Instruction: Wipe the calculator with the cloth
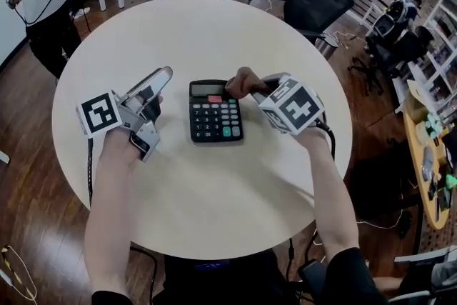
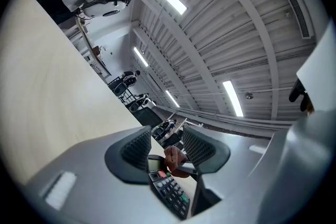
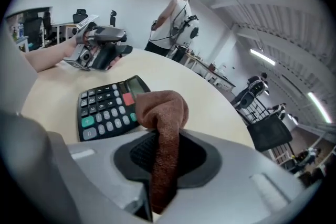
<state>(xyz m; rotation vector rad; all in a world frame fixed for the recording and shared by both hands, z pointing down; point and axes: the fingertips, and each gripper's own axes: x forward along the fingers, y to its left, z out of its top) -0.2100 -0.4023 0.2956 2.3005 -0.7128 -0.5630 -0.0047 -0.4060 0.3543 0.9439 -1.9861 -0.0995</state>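
Seemingly the wiping was only starting: the right gripper (image 1: pixel 250 87) pinched the cloth (image 1: pixel 241 81) at the calculator's (image 1: pixel 215 119) display end, while the left gripper (image 1: pixel 161 77) stood spread, empty.

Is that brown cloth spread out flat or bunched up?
Bunched up. The cloth is pinched into a narrow wad between the right tongs, its rounded end at the calculator.

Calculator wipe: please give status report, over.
Right gripper shut on brown cloth, at calculator display end. Left gripper open, empty, beside it. Nothing in the way.
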